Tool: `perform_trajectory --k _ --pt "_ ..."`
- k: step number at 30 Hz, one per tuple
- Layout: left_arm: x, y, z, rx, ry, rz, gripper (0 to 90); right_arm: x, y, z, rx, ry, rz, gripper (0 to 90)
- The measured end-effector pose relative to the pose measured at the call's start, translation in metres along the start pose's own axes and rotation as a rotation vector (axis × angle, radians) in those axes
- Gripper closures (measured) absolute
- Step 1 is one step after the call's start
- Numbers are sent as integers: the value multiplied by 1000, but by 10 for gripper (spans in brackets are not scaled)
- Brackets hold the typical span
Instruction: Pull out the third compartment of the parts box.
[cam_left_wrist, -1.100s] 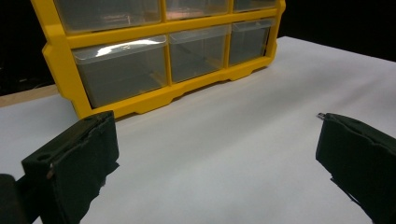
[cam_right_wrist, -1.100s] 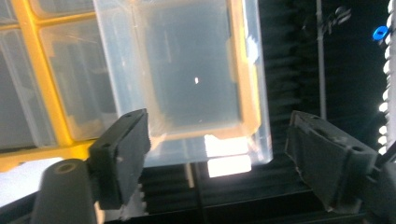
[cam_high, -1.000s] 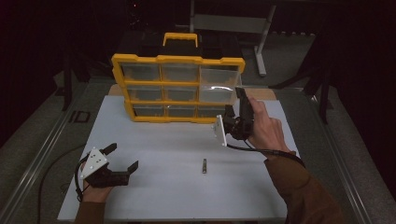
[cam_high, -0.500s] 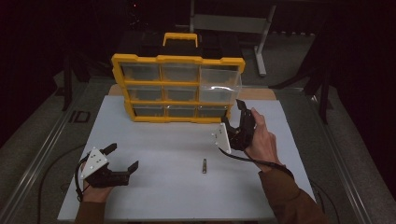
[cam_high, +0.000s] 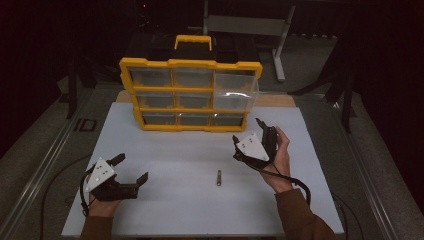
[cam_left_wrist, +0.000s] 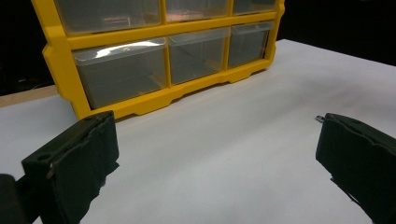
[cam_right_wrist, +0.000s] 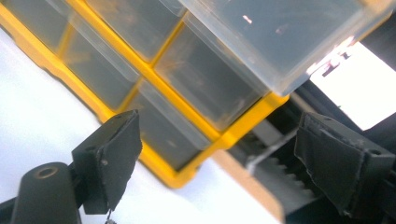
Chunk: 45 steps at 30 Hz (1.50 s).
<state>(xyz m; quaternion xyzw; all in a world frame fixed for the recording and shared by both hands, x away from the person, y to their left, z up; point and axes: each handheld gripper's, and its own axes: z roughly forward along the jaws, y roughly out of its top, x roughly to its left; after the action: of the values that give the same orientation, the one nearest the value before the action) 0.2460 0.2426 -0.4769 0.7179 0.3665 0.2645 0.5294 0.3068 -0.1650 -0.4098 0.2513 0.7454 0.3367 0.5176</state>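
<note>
At back of white table (cam_high: 165, 150): yellow drawer organizer (cam_high: 190, 95), mid-right drawer (cam_high: 235, 97) pulled out. R gripper (cam_high: 250, 137) below it, jaws apart, empty. L gripper (cam_high: 132, 170) idle at front left, jaws apart. Small screw (cam_high: 218, 177) lies loose between them. Judged step: fetch screw for open drawer. Next: R gripper drops onto screw, pinches. Path unobstructed.

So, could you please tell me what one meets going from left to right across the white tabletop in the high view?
left gripper → small metal bolt → right gripper
</note>
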Motion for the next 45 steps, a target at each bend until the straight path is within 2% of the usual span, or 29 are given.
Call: perform_trajectory --k 4,5,7,11,20,25,28,35,39,45 --pt "1 -1 0 0 -1 -9 0 -4 -6 -4 -13 50 121 143" --pt "2 -2 -1 0 0 -13 0 -6 -11 -7 -19 70 177 143" --pt "2 -3 -1 0 2 -20 0 -8 -17 -9 -19 83 233 144" --pt "2 -4 -3 5 8 -25 0 -8 -28 -12 -19 103 286 144" --pt "5 -6 0 21 17 -45 0 -10 -43 -19 -24 128 356 144" --pt "4 -6 2 33 18 -39 0 -12 -46 -20 -24 130 363 145" --pt "3 -6 2 32 21 -44 0 -11 -50 -22 -15 147 380 145" --pt "1 -5 1 39 24 -45 0 -6 -54 -22 8 172 385 143" --pt "0 -4 0 34 33 -58 0 -5 -63 -24 30 170 397 142" --pt "-3 3 0 53 45 -59 0 -18 -72 -28 25 142 459 143"
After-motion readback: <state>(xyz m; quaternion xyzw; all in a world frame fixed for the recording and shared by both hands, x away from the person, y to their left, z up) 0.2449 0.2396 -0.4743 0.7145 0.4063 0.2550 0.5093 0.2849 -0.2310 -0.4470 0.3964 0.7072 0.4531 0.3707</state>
